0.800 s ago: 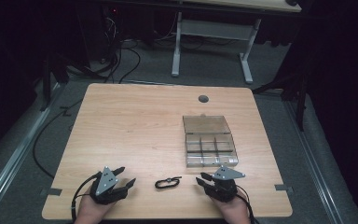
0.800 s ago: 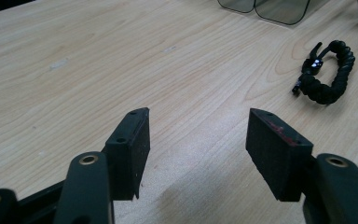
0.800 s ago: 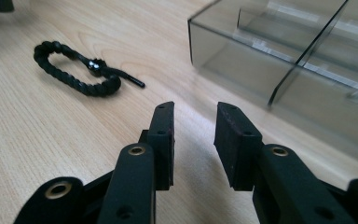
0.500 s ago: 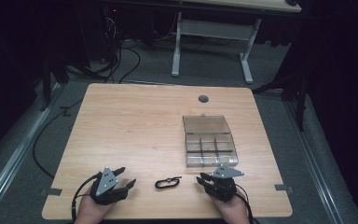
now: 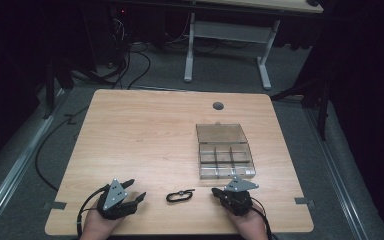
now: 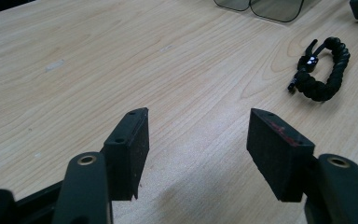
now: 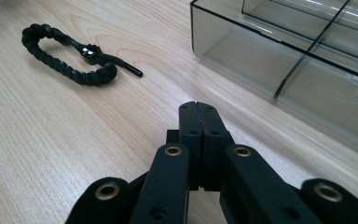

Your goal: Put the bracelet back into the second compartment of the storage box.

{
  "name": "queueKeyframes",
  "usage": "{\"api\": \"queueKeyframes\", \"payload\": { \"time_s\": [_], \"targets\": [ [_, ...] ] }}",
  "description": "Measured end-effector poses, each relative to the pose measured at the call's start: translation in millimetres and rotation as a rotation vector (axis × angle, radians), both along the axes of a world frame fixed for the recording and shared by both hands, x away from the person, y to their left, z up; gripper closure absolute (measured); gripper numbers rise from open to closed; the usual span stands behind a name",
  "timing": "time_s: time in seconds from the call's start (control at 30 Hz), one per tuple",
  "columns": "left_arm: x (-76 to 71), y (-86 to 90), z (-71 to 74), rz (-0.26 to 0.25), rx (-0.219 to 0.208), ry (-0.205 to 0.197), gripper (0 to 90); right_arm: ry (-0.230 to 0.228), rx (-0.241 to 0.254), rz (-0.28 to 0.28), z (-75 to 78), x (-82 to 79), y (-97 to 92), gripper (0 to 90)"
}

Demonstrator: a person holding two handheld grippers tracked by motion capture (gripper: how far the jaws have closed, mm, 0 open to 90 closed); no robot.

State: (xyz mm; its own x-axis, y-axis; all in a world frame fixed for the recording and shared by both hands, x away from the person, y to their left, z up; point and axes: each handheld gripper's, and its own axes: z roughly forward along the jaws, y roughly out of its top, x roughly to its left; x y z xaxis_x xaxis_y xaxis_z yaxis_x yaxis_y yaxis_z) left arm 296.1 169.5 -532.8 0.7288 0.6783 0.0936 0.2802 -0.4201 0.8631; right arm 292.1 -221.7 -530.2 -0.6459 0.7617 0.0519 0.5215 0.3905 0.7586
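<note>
Legible text: none in any view.
Braided bracelet (image 7: 70,60): clasp bears a small pale glint, no readable marking.
Clear compartment box (image 5: 225,150): plain, no label.
Table (image 5: 145,140): bare wood grain, no print.
Left gripper (image 6: 198,135): pads unmarked.
Right gripper (image 7: 198,112): pads unmarked.

High overhead; low gripper views, shared bracelet (image 5: 180,195).

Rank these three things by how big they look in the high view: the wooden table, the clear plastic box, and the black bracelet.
1. Wooden table, by far the largest.
2. Clear plastic box, open, with its lid laid flat behind it.
3. Black bracelet, the smallest, lying near the table's front edge.
</note>
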Motion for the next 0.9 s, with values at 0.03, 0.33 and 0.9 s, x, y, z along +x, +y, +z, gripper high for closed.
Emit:
{"api": "queueKeyframes", "payload": {
  "time_s": [0.03, 0.33, 0.9],
  "targets": [
    [0.0, 0.0, 0.0, -0.001, 0.0, -0.001, 39.4, -0.008, -0.005, 0.008, 1.0, -0.3, 1.5, 90.0],
    [0.1, -0.2, -0.1, 0.0, 0.001, 0.0, 39.5, -0.039, 0.012, 0.127, 13.3, -2.7, 42.2, 90.0],
    [-0.5, -0.3, 0.0, 0.003, 0.003, -0.005, 39.8, -0.029, -0.065, 0.193, 13.4, 15.2, 80.8, 90.0]
  ]
}}
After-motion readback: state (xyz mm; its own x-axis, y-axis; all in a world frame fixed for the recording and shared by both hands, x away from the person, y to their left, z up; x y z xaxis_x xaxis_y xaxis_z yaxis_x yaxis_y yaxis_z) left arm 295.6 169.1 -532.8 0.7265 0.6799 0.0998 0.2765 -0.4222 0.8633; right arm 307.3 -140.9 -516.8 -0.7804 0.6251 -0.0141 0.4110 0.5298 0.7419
